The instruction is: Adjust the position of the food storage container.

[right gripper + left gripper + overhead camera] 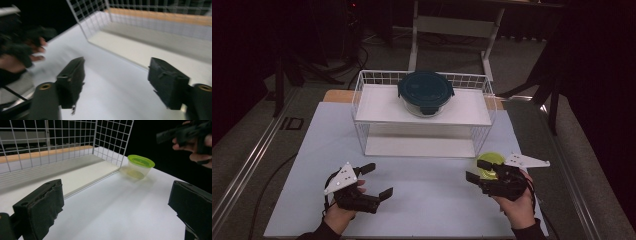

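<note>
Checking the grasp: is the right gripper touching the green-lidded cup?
Apart. The right gripper view shows the right gripper with jaws open on bare table; the left gripper view shows the green-lidded cup standing alone.

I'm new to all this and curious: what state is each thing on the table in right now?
Left gripper: fingers open, holding nothing.
Right gripper: fingers open, holding nothing.
Small tub: green lid on, upright on the table.
Glass container: dark lid on, on the rack's upper shelf.

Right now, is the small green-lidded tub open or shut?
Shut: the green lid sits flat on the upright small tub, which stands on the table beside the wire rack.
</note>
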Demonstrator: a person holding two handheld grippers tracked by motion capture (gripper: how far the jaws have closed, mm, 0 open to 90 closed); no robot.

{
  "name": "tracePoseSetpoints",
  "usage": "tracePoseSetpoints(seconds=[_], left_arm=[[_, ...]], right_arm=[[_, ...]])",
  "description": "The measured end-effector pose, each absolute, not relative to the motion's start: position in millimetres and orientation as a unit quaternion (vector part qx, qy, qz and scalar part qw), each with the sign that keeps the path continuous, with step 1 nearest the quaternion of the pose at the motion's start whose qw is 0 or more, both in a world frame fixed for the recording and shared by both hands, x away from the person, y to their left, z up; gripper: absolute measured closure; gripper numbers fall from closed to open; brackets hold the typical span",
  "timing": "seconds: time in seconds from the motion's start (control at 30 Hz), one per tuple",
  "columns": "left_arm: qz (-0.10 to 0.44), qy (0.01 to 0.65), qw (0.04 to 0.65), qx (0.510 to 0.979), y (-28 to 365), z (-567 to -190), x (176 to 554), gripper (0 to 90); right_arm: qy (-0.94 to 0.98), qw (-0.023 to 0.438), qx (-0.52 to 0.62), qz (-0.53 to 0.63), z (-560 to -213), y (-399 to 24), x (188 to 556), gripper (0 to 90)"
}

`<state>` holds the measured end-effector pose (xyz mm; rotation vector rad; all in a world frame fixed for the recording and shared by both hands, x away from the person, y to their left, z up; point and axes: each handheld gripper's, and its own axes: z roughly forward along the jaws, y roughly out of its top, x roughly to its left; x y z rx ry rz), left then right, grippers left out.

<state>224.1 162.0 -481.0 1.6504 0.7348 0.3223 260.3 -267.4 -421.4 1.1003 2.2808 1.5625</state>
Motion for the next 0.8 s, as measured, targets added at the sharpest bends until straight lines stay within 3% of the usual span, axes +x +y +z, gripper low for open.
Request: tracePoseSetpoints(seconds=[0.03, 0.07, 0.1, 0.17, 0.3, 0.47, 0.8], left_arm=[[0.140, 0.316, 0.608, 0.714, 162, -481, 224, 0.0], [0.140, 0.316, 0.610, 0.713, 162, -481, 224, 0.0], [0.138, 0.316, 0.611, 0.712, 162, -481, 224, 0.0], [0.137, 0.314, 0.614, 0.711, 162, -481, 224, 0.0], [0.137, 0.314, 0.613, 0.712, 161, -480, 224, 0.0], [0.136, 0.311, 0.613, 0.714, 160, -480, 223, 0.0], [0.136, 0.309, 0.614, 0.714, 159, -480, 223, 0.0]], right_arm=[[0.765, 0.095, 0.378, 0.512, -427, -276, 258, 43.4], [0.765, 0.095, 0.378, 0.512, -427, -276, 258, 43.4], [0.766, 0.108, 0.387, 0.501, -432, -284, 258, 54.1], [0.766, 0.112, 0.391, 0.497, -435, -288, 258, 57.2], [0.760, 0.126, 0.409, 0.488, -441, -307, 259, 75.4], [0.758, 0.151, 0.436, 0.461, -448, -331, 262, 89.6], [0.736, 0.171, 0.497, 0.427, -470, -375, 275, 89.9]])
